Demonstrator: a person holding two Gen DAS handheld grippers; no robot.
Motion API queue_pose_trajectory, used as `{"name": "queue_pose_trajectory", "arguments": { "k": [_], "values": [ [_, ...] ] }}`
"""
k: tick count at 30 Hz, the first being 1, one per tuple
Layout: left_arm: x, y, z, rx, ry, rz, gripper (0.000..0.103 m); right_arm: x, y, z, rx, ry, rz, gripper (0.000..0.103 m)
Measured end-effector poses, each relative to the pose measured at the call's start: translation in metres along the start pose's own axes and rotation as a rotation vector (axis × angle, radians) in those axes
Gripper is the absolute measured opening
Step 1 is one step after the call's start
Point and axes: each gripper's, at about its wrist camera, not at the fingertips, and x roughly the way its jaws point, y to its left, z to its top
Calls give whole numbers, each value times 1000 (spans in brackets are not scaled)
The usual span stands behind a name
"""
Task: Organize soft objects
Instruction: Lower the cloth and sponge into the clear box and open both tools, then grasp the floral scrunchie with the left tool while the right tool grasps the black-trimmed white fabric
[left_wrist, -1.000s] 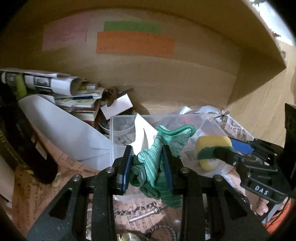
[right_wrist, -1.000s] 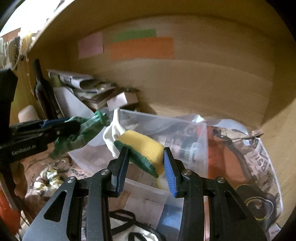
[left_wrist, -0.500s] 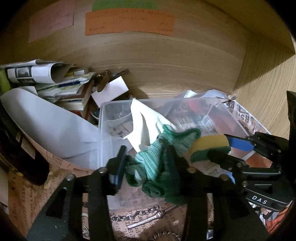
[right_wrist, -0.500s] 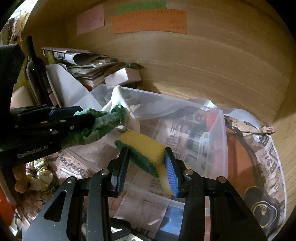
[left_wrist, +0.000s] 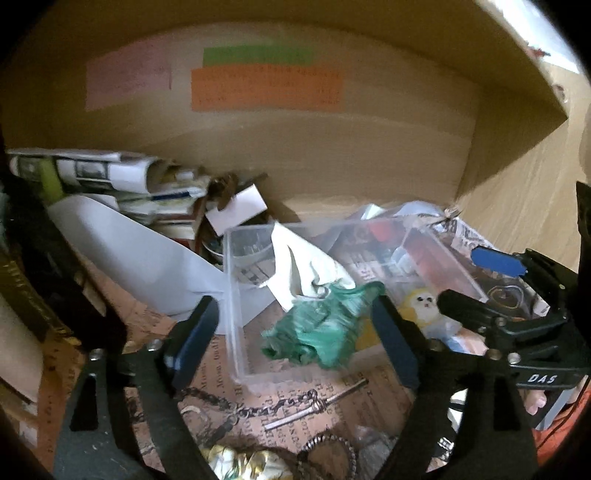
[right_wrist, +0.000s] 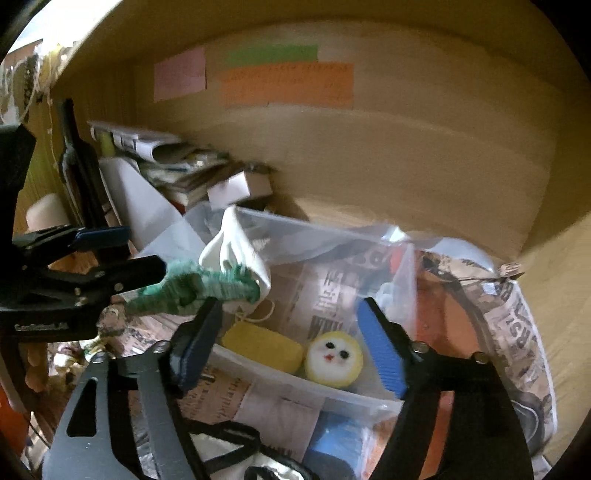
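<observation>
Both grippers have let go of their loads. The left gripper (left_wrist: 295, 328), clamped on the green cloth (left_wrist: 325, 325) a second ago, now stands with its jaws spread wide; the cloth sits bunched between them over the near end of the clear plastic bin (left_wrist: 236, 314), touching neither pad as far as the blur allows. The right gripper (right_wrist: 291, 343) has also opened wide, and the yellow sponge (right_wrist: 262, 347) it held now lies on the newspaper lining the bin, just beside a round yellow toy with a painted face (right_wrist: 336, 363) that its jaws hid before.
</observation>
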Motion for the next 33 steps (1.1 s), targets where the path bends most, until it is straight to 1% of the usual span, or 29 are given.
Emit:
{"name": "queue_pose_trajectory", "arguments": {
  "k": [1, 3, 4, 6, 9, 14, 19, 24, 27, 31, 33],
  "values": [
    [-6, 1, -1, -4, -10, 2, 94, -4, 0, 0, 3, -11, 1, 82],
    [-19, 2, -4, -8, -29, 10, 98, -18, 0, -1, 7, -36, 3, 85],
    [-25, 3, -6, -6, -37, 14, 99, -21, 2, -2, 7, -43, 4, 87],
    [-36, 5, -11, 1, -42, 26, 100, -32, 4, -5, 7, -62, 6, 95],
    [-47, 10, -20, 5, -41, 50, 102, -46, 9, -12, -1, -86, 9, 102],
    [-51, 19, -43, -7, 15, 75, 102, -56, 17, -29, -16, -80, 10, 103],
    [-47, 28, -73, -24, 93, 103, 102, -50, 21, -51, 11, -19, 22, 103],
    [-35, 37, -103, -64, 180, 107, 102, -40, 22, -77, 28, 59, 24, 103],
    [-29, 40, -117, -78, 218, 116, 102, -35, 23, -87, 28, 105, 30, 103],
    [-23, 41, -131, -83, 247, 130, 102, -29, 25, -100, 27, 158, 27, 103],
    [-23, 40, -134, -78, 231, 153, 102, -27, 24, -105, 25, 180, 13, 103]
  ]
}}
